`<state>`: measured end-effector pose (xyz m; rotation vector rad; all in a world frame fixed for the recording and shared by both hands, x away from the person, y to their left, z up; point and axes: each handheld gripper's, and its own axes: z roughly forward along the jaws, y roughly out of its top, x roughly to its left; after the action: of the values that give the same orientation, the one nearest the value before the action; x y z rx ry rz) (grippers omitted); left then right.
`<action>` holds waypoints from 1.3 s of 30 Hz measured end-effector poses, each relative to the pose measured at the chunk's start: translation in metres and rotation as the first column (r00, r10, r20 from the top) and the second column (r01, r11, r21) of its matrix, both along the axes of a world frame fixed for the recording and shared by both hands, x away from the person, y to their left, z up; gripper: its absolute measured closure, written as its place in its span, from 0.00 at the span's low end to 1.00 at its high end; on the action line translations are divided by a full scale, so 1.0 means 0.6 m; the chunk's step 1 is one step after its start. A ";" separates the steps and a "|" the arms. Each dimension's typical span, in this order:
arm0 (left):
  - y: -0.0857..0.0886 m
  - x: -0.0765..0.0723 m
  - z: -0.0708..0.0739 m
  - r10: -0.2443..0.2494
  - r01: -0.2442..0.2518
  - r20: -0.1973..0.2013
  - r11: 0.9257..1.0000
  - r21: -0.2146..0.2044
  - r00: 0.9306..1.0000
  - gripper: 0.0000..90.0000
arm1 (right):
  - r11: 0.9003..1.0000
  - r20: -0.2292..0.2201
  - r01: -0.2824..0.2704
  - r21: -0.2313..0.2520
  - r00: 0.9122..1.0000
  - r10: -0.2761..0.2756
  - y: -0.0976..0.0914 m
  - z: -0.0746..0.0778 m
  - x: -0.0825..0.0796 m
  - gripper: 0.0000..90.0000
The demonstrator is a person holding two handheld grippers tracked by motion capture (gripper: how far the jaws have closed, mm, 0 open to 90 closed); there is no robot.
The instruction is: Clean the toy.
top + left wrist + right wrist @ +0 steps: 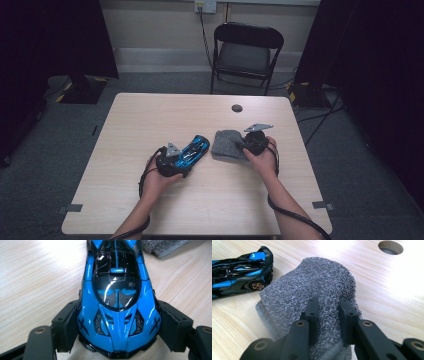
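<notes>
While the left gripper (186, 161) clamps the nose of a blue and black toy car (194, 149), its pads (70, 323) set wide apart against the car's two flanks, the right gripper (243, 145) pinches a fold of a grey cloth (227, 144) between jaws drawn close together. Taking the car as the landmark, the cloth lies just beside its tail end, on the side toward the right hand, and the two look to be barely apart or just touching; the high view is too small to settle which. The car's long axis runs from the left gripper away and slantwise toward the cloth, so its roof and rear stretch out clear of the jaws, as the left gripper view shows. The right hand (262, 159) is plainly the one nearer the cloth and already has it, while the left hand (159, 181) steadies the car on the table (150, 115). Judging from this, the coming move probably brings the cloth across onto the car's body for a wipe, and that turns on sweeping the cloth toward the car's rear and along its length. A round hole (237, 108) in the tabletop sits beyond the cloth, well away from the car. No brand, label or readable writing can be made out on the car or the cloth.
</notes>
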<state>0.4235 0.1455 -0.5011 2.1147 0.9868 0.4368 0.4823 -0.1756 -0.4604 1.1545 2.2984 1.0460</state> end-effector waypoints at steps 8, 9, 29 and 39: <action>0.001 0.000 0.000 -0.005 0.005 -0.003 1.000 0.001 1.000 0.28 | 1.000 0.012 0.002 0.012 1.000 -0.002 -0.010 0.012 -0.006 0.81; 0.001 0.000 0.000 -0.007 0.007 -0.003 1.000 0.000 1.000 0.28 | 1.000 0.012 0.002 0.013 1.000 -0.002 -0.011 0.013 -0.007 0.81; 0.016 -0.015 0.026 -0.023 0.022 -0.018 0.999 -0.029 1.000 0.21 | 0.999 0.028 0.006 0.052 1.000 -0.008 -0.032 0.026 -0.023 0.81; 0.018 -0.008 0.067 -0.020 0.022 0.020 0.990 -0.140 1.000 0.27 | 0.997 0.043 -0.002 0.076 0.999 -0.001 -0.042 0.030 -0.032 0.81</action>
<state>0.4189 0.1561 -0.4608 1.9901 0.9558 0.3655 0.4632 -0.2006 -0.4422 1.1490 2.2439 1.1557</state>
